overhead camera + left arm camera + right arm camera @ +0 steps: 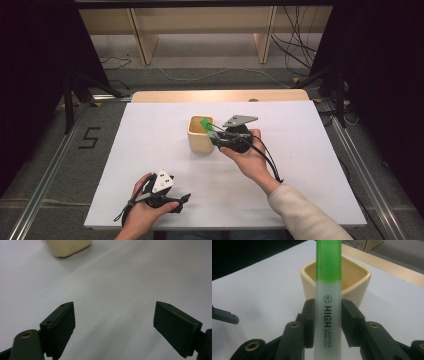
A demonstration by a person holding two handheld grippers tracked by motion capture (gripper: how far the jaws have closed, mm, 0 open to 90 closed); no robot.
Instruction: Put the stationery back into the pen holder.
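Right gripper view: right tongs (328, 322) clenched on a green highlighter (328, 297), pads pressing both sides of the white barrel, green cap end pointing fwd over the rim of a cream square-mouthed cup (357, 287). High view confirms: highlighter (206, 125) tip sits at the cup (200, 135) opening, approx. mid-bench, right tongs (220, 136) just beside the cup's right wall. Left tongs (113, 325) released, jaws wide apart w/ nothing between, hovering low over the white bench (130, 277) near the front edge, well apart from the cup.

Assessment: step in hand is insertion of the highlighter into the cup. Recommend: tilt the cap end down, centre it over the opening clear of the rim, lower until the barrel rests inside, then release. Cup is unsupported; a rim knock could tip or slide it. Left tongs could brace it if req'd.
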